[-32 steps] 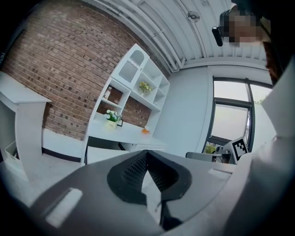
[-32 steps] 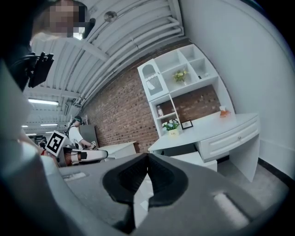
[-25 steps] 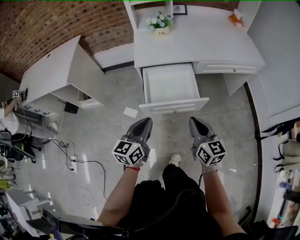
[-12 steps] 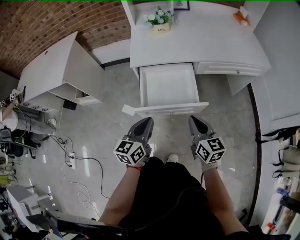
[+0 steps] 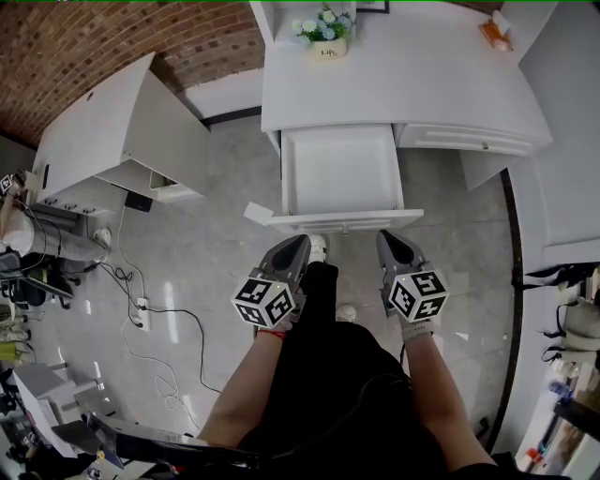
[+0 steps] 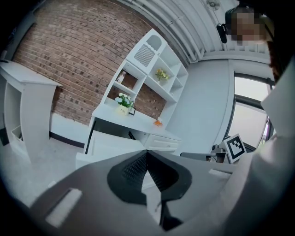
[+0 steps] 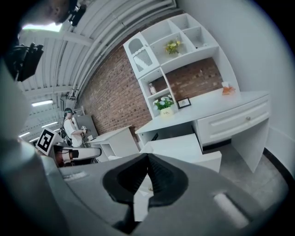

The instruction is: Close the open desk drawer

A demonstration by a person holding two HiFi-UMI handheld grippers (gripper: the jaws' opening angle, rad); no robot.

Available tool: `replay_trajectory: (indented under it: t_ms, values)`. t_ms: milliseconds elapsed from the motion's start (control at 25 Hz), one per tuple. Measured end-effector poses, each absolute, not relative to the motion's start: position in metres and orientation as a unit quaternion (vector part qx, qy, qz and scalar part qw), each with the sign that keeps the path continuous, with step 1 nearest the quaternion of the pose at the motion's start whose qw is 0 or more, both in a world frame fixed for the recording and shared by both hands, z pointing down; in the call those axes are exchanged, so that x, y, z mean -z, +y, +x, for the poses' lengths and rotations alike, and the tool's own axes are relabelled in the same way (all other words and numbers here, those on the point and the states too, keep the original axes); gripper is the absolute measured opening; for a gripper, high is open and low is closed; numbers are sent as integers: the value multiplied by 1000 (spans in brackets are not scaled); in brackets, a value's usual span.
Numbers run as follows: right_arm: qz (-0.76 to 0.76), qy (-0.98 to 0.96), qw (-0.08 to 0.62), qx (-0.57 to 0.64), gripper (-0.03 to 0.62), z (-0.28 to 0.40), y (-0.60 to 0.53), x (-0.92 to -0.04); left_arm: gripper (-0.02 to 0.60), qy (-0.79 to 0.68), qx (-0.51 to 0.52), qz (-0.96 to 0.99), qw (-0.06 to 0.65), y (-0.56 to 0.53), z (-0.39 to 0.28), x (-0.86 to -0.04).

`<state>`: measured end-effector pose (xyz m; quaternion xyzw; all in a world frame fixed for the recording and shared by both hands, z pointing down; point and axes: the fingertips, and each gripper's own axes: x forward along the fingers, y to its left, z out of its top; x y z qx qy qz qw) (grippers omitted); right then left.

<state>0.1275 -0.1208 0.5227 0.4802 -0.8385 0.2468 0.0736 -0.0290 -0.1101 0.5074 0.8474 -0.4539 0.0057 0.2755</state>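
Note:
The white desk (image 5: 394,84) has its left drawer (image 5: 342,178) pulled far out and empty, the front panel (image 5: 345,222) facing me. My left gripper (image 5: 298,246) is shut and hangs just short of the panel's left part. My right gripper (image 5: 389,239) is also shut, just short of the panel's right end. Neither touches the drawer. In the left gripper view the shut gripper (image 6: 146,154) points at the drawer (image 6: 108,146). From the right gripper view, the shut gripper (image 7: 147,159) aims at the drawer (image 7: 184,147) from the other side.
A closed second drawer (image 5: 473,141) sits to the right. A flower pot (image 5: 325,28) and an orange item (image 5: 497,33) stand on the desk. A white cabinet (image 5: 122,141) is at the left, with a paper (image 5: 258,214) and cables (image 5: 141,309) on the floor. The person's foot (image 5: 319,247) is under the drawer front.
The person has stepped toward the desk, one leg now forward between the grippers. Both grippers have come closer to the drawer's front panel and stayed shut.

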Motion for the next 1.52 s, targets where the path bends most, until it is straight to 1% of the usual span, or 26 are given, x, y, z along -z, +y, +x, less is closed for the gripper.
replay_trajectory:
  t_ms: [640, 920, 1520]
  values:
    - [500, -798, 165, -293, 2, 137, -162, -579, 2, -425, -67, 841, 329, -157, -16, -566]
    - [499, -794, 163, -307, 2, 138, -167, -581, 2, -409, -63, 842, 346, -168, -6, -568]
    - [509, -785, 157, -317, 2, 137, -214, -581, 2, -424, -61, 837, 341, -216, -16, -568]
